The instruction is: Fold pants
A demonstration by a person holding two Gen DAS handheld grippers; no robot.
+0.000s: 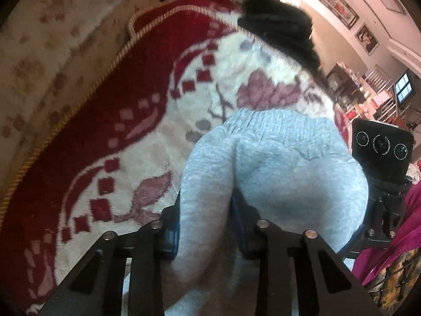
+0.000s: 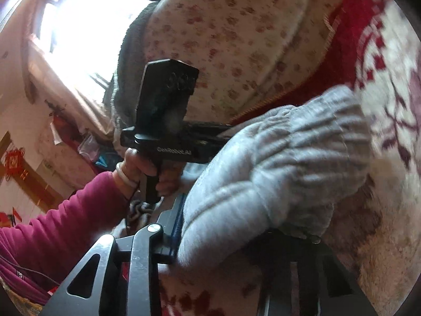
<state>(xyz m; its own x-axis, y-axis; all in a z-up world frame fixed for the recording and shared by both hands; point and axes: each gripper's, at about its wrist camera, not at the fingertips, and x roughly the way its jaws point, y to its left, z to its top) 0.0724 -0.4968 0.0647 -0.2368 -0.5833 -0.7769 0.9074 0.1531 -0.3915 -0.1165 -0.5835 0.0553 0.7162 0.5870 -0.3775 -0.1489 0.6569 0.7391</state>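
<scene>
The grey pants (image 1: 276, 163) are bunched and lifted above a red and cream patterned blanket (image 1: 126, 121), with the ribbed waistband on the far side. My left gripper (image 1: 206, 208) is shut on a fold of the grey fabric. My right gripper (image 2: 231, 237) is shut on the waistband end of the pants (image 2: 276, 173), which drape over its fingers and hide the right one. The right gripper's body shows in the left wrist view (image 1: 381, 155), close to the pants' right side. The left gripper's body shows in the right wrist view (image 2: 165, 110), held by a hand.
A black garment (image 1: 281, 26) lies at the blanket's far edge. A floral cream cover (image 1: 47, 52) lies left of the blanket. The person's magenta sleeve (image 2: 60, 226) is at the lower left. Shelves and framed pictures (image 1: 339, 8) stand at the room's far side.
</scene>
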